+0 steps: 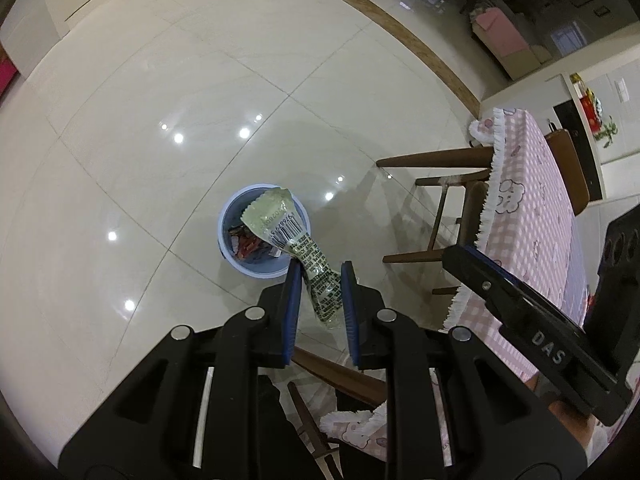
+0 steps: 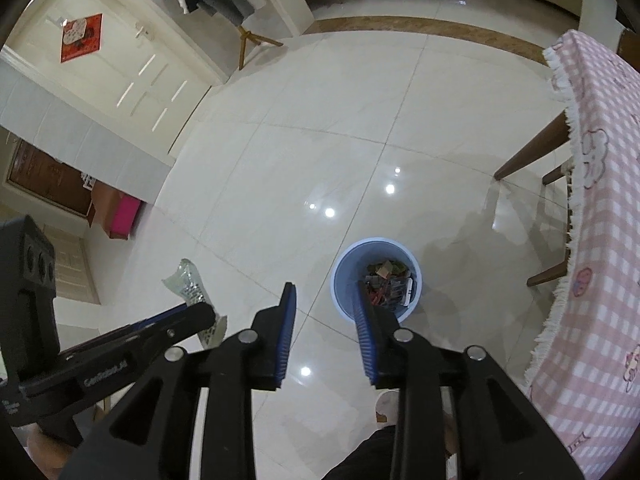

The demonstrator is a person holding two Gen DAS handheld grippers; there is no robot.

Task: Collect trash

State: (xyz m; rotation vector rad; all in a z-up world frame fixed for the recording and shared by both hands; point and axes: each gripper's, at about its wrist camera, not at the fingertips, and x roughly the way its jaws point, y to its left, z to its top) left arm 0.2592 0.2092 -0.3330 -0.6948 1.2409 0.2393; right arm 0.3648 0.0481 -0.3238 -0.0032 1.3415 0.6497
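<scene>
while the left claw point(image 1: 320, 276) is clamped on a crinkled clear wrapper point(image 1: 296, 248), the blue bin point(image 1: 230, 216) sits on the floor just beyond and below its tips, already holding other scraps. wrapper's free end with the barcode sticks out ahead of the claw and overlaps the bin mouth in the left wrist view. to do the drop well: get the claw squarely over the bin opening before letting go, since a light foil wrapper likely flutters sideways; lower toward the rim if needed. right claw point(image 2: 326, 312) stands apart with nothing between its blue pads, bin right ahead of and below its right finger. both claws point steeply down at the floor, left one just to the left of the right one, nearly side by side. surface with pink checked cloth point(image 2: 600, 240) is off to the right of both claws.
</scene>
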